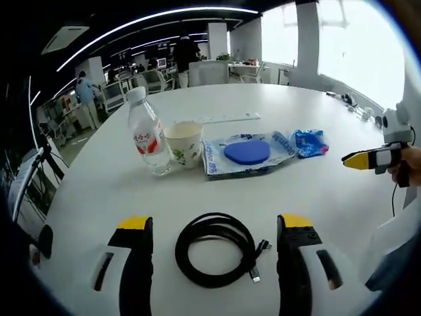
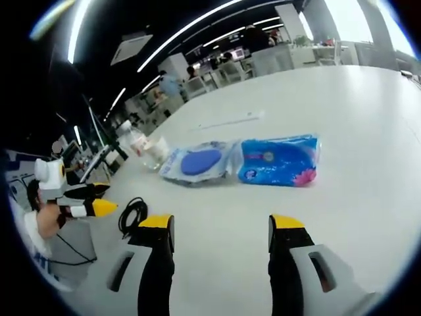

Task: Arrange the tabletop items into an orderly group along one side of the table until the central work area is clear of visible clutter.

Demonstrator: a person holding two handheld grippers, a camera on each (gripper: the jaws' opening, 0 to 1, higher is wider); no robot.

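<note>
Cable, black coiled loop [image 1: 217, 249], looks light and floppy; grip across bundled strands. Left tool [image 1: 217, 227] wide open, empty; right tool [image 2: 220, 224] also.

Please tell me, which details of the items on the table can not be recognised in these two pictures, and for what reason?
- Water bottle: label print too small in the left gripper view; blurred in the right gripper view.
- Blue packet: printed text too small in the right gripper view; in the left gripper view its near end lies behind the clear bag with the blue disc.
- Paper cup: contents hidden by its own wall.
- Ruler: markings too small.
</note>
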